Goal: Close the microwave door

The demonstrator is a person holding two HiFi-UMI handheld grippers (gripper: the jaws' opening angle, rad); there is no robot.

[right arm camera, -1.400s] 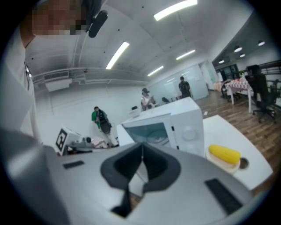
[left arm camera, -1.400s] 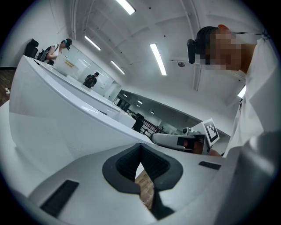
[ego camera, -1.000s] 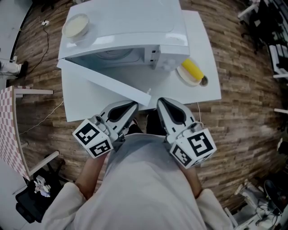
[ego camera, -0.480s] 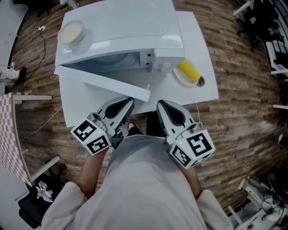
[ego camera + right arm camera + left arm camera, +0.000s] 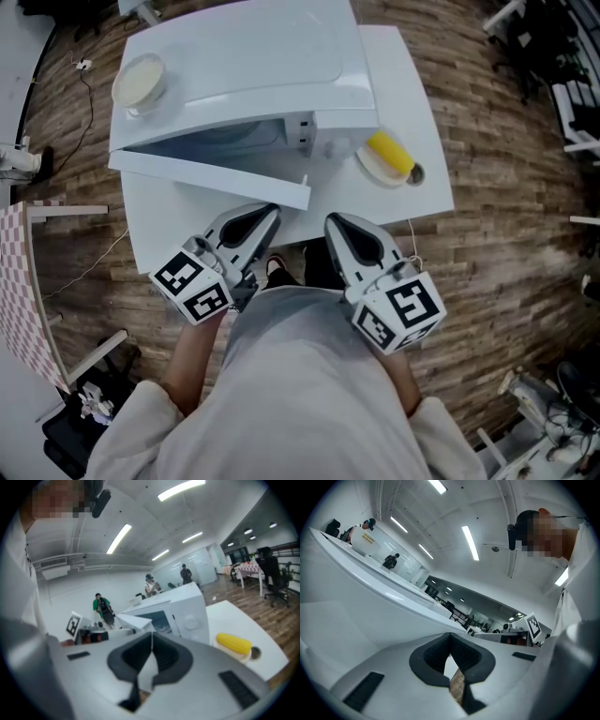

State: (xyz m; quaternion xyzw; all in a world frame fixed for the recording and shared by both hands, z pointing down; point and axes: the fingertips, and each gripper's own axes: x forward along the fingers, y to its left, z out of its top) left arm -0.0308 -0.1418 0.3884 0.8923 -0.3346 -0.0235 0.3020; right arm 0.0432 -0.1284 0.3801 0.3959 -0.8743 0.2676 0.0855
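A white microwave (image 5: 244, 66) stands on a white table (image 5: 422, 103). Its door (image 5: 206, 176) hangs partly open, hinged at the left, with the free edge near the table's front. In the right gripper view the microwave (image 5: 187, 609) and its door (image 5: 136, 620) show ahead. My left gripper (image 5: 270, 210) is shut and empty, its tip close below the door's free edge; whether it touches is unclear. In the left gripper view the left gripper (image 5: 450, 637) points along the door's white face (image 5: 370, 602). My right gripper (image 5: 331, 221) (image 5: 151, 634) is shut and empty beside the left one, at the table's front edge.
A yellow corn cob on a small plate (image 5: 386, 156) (image 5: 233, 644) lies on the table right of the microwave. A cream bowl (image 5: 139, 82) sits at the microwave's top left corner. A checkered chair (image 5: 23, 281) stands at the left, and office chairs (image 5: 562, 56) at the right.
The door's free edge stands a little nearer the microwave front than before. Both grippers have stayed shut and hardly moved.
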